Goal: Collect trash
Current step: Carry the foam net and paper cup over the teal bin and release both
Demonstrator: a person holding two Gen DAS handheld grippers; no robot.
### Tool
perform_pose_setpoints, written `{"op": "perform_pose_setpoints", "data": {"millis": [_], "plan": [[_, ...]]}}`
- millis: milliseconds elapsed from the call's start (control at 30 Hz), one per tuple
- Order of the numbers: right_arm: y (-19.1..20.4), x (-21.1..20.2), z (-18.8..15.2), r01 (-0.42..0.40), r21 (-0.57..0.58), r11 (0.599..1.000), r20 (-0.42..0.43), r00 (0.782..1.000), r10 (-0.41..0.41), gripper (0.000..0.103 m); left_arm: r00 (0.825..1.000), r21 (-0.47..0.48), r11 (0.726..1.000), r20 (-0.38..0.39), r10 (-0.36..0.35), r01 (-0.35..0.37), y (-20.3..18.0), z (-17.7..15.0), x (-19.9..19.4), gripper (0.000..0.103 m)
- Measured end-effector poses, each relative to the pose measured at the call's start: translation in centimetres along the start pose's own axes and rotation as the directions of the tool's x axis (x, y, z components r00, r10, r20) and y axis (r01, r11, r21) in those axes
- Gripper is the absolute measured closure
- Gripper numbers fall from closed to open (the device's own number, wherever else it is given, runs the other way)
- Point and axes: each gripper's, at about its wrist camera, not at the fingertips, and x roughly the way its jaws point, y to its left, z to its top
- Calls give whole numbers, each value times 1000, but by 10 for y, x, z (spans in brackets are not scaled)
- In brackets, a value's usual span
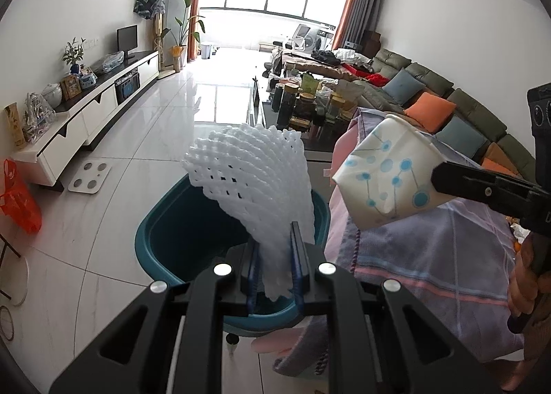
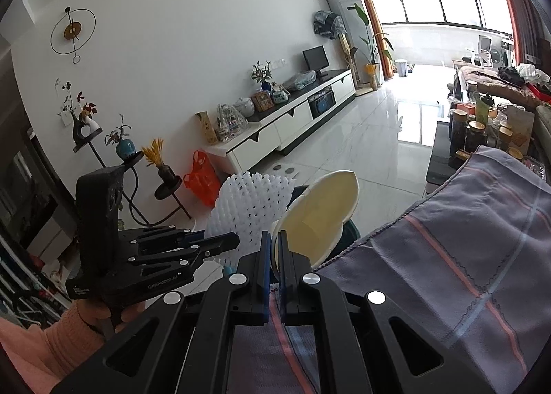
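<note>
My left gripper (image 1: 273, 242) is shut on a white foam net sleeve (image 1: 255, 177), which fans upward over a teal bin (image 1: 162, 232) on the floor. To its right, my right gripper (image 1: 437, 175) comes in from the right edge, pinching the rim of a crushed white paper cup with blue dots (image 1: 389, 177). In the right wrist view my right gripper (image 2: 274, 239) is shut on that cup (image 2: 316, 218), whose cream inside faces me. The left gripper (image 2: 220, 242) and the foam net (image 2: 248, 208) sit to its left, held by a hand in a pink sleeve.
A purple striped cloth (image 1: 430, 256) covers the table edge at right, beside the bin. Jars (image 1: 299, 104) crowd a dark coffee table beyond. A green sofa (image 1: 447, 101) runs along the right, a white TV cabinet (image 1: 96, 111) along the left. An orange bag (image 1: 19, 197) lies on the tiled floor.
</note>
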Motion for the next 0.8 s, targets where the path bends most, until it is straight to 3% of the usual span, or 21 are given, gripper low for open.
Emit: {"op": "perform_pose_setpoints", "data": {"millis": [800], "plan": [[1, 44, 9, 0, 23, 1000, -87, 996, 2, 99, 998, -31, 999, -59, 17, -19, -1, 2, 30, 85]]}}
